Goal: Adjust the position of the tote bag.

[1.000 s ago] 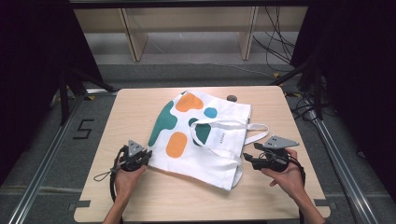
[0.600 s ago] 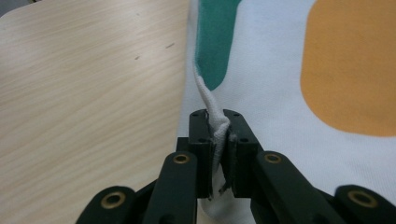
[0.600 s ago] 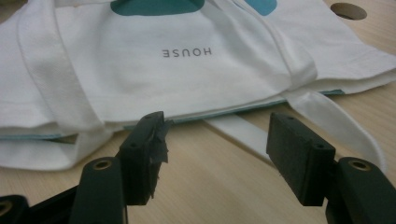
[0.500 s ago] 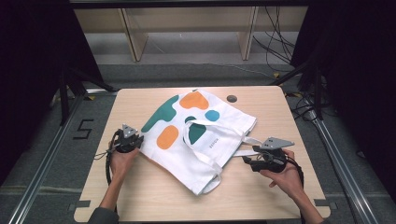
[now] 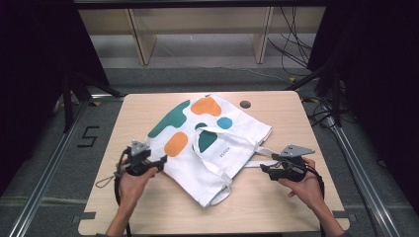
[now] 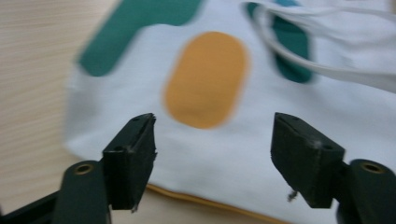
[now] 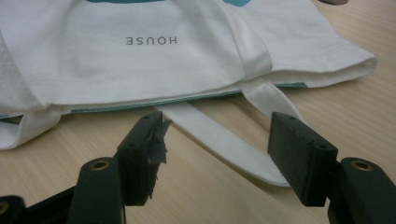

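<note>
A white tote bag (image 5: pixel 225 140) printed with green, orange and blue shapes lies flat and askew on the wooden table (image 5: pixel 296 108). At the bag's left edge my left gripper (image 5: pixel 159 161) is open. Its jaws have just been opening, and in the left gripper view (image 6: pixel 212 140) they stand wide over the bag's (image 6: pixel 233 154) corner and orange oval (image 6: pixel 208 79), pinching nothing. My right gripper (image 5: pixel 265 168) is open at the bag's right side. In the right gripper view (image 7: pixel 215 135) a white strap (image 7: pixel 229 142) lies on the table between the jaws, and the pads are off it.
A small dark round disc (image 5: pixel 245 104) sits near the table's far edge, right of the bag. Bare wood runs along the front edge (image 5: pixel 212 222) and in the far right corner. A wooden frame (image 5: pixel 143 44) and cables stand on the floor beyond.
The left gripper swung the bag's left edge up and away, then let go and opened, drawing back toward the person. The bag now lies turned. The right gripper stayed put.
</note>
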`<control>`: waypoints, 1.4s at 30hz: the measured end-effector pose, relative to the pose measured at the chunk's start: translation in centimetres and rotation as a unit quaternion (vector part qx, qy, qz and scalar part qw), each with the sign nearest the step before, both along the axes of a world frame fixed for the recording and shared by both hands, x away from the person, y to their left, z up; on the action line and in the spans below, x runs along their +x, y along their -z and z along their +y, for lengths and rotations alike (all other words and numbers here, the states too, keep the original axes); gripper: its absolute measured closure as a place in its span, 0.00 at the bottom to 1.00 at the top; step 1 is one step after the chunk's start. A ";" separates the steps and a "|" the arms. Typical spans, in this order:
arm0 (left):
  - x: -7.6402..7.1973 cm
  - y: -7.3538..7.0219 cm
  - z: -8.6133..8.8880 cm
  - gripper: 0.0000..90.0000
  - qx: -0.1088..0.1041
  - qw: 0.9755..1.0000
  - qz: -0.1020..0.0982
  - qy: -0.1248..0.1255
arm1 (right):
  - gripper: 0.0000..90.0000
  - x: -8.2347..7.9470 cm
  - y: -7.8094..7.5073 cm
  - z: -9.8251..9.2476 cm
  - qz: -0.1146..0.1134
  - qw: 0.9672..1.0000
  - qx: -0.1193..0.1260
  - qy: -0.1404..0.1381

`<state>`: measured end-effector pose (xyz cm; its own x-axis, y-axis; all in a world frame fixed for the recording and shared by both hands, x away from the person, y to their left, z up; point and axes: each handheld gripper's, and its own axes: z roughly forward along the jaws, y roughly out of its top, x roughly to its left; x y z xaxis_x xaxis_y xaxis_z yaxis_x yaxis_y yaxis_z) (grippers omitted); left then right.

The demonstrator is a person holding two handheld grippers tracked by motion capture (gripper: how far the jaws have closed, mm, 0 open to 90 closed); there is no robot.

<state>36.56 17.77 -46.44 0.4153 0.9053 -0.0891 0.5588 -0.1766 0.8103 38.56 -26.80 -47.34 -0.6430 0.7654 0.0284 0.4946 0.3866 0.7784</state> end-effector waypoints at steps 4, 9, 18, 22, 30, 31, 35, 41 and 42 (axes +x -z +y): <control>-4.0 0.4 -4.6 0.27 0.016 0.996 0.011 0.092 | 0.41 0.0 0.0 -0.1 -0.011 1.000 -0.005 0.000; -5.2 0.8 -7.9 0.23 0.048 0.991 0.020 0.124 | 0.41 -0.2 0.1 0.2 0.000 1.000 -0.009 -0.001; -5.4 2.1 -11.8 0.22 0.095 0.984 0.008 0.153 | 0.40 -0.1 0.3 0.5 0.011 1.000 -0.007 0.001; -5.6 2.3 -12.4 0.23 0.091 0.984 0.000 0.155 | 0.40 0.1 0.4 0.3 0.008 1.000 -0.012 -0.005; -5.6 2.7 -12.3 0.35 0.086 0.983 0.003 0.164 | 0.40 0.1 0.5 0.3 0.009 1.000 -0.010 -0.003; -5.7 2.7 -12.3 0.38 0.086 0.982 0.000 0.169 | 0.40 0.1 0.5 0.3 0.009 1.000 -0.008 -0.002; -5.6 2.6 -11.5 0.40 0.084 0.983 0.002 0.166 | 0.40 0.0 0.5 0.2 0.017 1.000 -0.004 0.009; -6.5 2.3 -8.9 0.57 0.086 0.985 -0.010 0.151 | 0.40 0.2 0.4 -0.2 0.006 1.000 -0.005 0.008; -6.6 2.2 -8.4 0.58 0.084 0.985 -0.005 0.151 | 0.40 0.2 0.3 -0.3 0.006 1.000 -0.006 0.004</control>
<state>29.98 9.34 -48.61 0.6680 0.7420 0.0561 0.4529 -0.4652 0.7606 38.81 -27.10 -47.68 -0.6368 0.7706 0.0269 0.5067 0.3919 0.7679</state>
